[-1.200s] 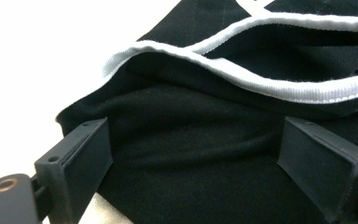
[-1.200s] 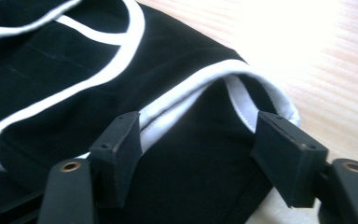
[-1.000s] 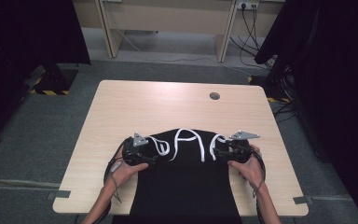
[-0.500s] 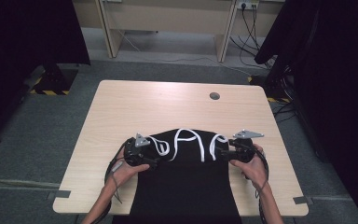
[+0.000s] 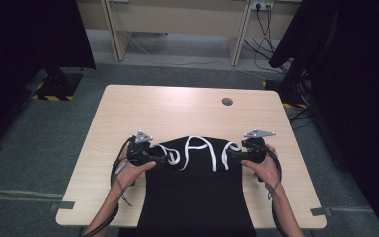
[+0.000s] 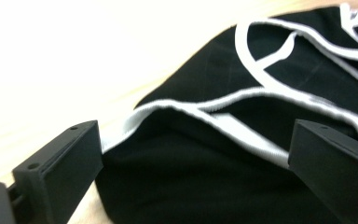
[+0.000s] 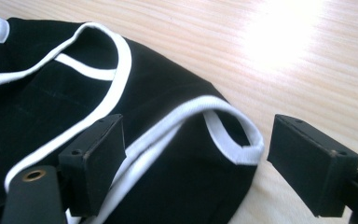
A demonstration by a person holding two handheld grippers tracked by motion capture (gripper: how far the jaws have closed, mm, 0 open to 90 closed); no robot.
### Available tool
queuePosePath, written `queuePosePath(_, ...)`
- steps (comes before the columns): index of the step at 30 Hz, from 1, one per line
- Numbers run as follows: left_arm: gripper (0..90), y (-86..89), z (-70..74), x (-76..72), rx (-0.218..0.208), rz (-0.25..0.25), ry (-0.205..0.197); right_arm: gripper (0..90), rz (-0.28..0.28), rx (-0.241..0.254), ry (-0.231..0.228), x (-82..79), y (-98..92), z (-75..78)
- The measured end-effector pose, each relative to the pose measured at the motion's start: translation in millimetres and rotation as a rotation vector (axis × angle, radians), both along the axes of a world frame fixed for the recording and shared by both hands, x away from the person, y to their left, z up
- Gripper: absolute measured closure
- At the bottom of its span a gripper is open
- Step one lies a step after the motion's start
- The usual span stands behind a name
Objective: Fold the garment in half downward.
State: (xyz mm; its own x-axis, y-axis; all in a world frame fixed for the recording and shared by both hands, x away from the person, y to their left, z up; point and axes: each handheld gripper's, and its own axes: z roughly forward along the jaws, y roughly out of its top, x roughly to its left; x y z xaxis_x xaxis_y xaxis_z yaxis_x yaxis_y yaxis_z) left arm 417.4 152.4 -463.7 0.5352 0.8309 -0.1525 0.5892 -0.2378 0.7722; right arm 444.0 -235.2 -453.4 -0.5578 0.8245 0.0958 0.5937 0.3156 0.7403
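**Soft black garment laid at the near edge, both grippers standing open at its corners**

Although it lies flat on the table [image 5: 128, 113], the black garment [image 5: 197, 197] is judged to be light, limp and easily bunched, so it is expected to sag and fold wherever it is not supported. Its white-trimmed edge [image 6: 177, 106] is judged the best place for a hold, since the doubled binding is thicker and less slippery than the plain cloth. The garment is spread across the near middle of the table and hangs over the near edge.

The left gripper [image 5: 164, 159] is seen with its jaws spread wide around the left corner, nothing pressed. The right gripper [image 5: 231, 156] has just been opening its jaws; a white-edged strap loop [image 7: 235, 135] lies between them, unpinched.

One garment, two grippers and one table are counted.
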Motion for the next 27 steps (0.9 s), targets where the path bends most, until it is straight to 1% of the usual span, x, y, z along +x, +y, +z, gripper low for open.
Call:
queuePosePath(1,1.9,-0.3,0.4,1.9,0.001,0.002,0.004,17.4,0.001,0.001,0.005,1.5,1.4,0.0)
queuePosePath(3,1.9,-1.1,0.3,9.1,0.009,0.022,0.012,16.9,0.007,-0.002,0.01,4.5,3.1,-0.5)
queuePosePath(5,1.9,-2.6,0.2,16.8,0.002,0.047,0.025,16.6,0.008,-0.012,0.018,8.9,5.9,-1.3)
queuePosePath(6,1.9,-3.8,0.9,20.5,0.005,0.054,0.027,16.6,0.01,-0.017,0.023,11.0,7.3,-1.7)
queuePosePath(7,1.9,-5.9,1.2,23.5,0.012,0.047,0.023,16.6,0.014,-0.021,0.025,13.3,8.7,-2.4)
queuePosePath(8,1.7,-8.9,1.5,26.6,0.026,0.039,0.026,16.6,0.019,-0.028,0.029,15.6,9.8,-3.0)
queuePosePath(10,1.6,-14.8,0.5,33.0,0.057,0.044,0.038,16.5,0.018,-0.031,0.038,19.8,11.8,-4.7)
queuePosePath(11,1.6,-17.3,-0.4,35.5,0.066,0.048,0.044,16.6,0.019,-0.033,0.044,21.8,12.6,-5.6)
queuePosePath(13,1.6,-21.3,-3.8,39.7,0.076,0.044,0.076,16.6,0.026,-0.039,0.046,26.3,14.7,-7.6)
queuePosePath(14,1.6,-23.1,-6.4,41.2,0.09,0.037,0.094,16.6,0.026,-0.039,0.046,26.3,14.7,-7.6)
queuePosePath(15,1.8,-25.1,-9.7,42.1,0.116,0.035,0.109,16.6,0.03,-0.038,0.05,27.1,15.4,-8.1)
queuePosePath(16,2.1,-26.5,-12.9,41.8,0.153,0.035,0.099,16.6,0.032,-0.039,0.056,27.7,16.6,-8.9)
queuePosePath(17,0.0,-27.0,-14.5,41.1,0.179,0.034,0.085,16.5,0.039,-0.05,0.057,28.4,17.6,-9.9)
queuePosePath(18,0.0,-27.6,-14.9,40.4,0.171,0.04,0.082,16.5,0.052,-0.082,0.058,30.1,19.2,-12.5)
queuePosePath(19,0.0,-27.7,-14.9,40.0,0.172,0.042,0.083,16.5,0.052,-0.082,0.058,30.1,19.2,-12.5)
queuePosePath(21,0.0,-28.2,-15.4,38.0,0.172,0.045,0.07,16.4,0.047,-0.107,0.067,31.4,20.8,-16.1)
queuePosePath(22,1.5,-28.1,-15.2,36.0,0.17,0.039,0.061,14.2,0.046,-0.126,0.064,31.7,21.7,-18.0)
queuePosePath(23,5.2,-28.1,-14.6,33.7,0.167,0.031,0.053,13.0,0.042,-0.136,0.055,32.0,22.4,-19.2)
queuePosePath(25,15.7,-28.6,-12.4,30.1,0.16,0.008,0.046,14.3,0.04,-0.134,0.051,32.0,22.6,-19.5)
queuePosePath(26,25.6,-28.5,-11.6,29.1,0.159,0.007,0.044,24.2,0.054,-0.128,0.04,29.8,23.2,-18.8)
queuePosePath(27,25.6,-28.7,-11.2,28.0,0.153,0.004,0.039,24.2,0.054,-0.128,0.04,29.8,23.2,-18.8)
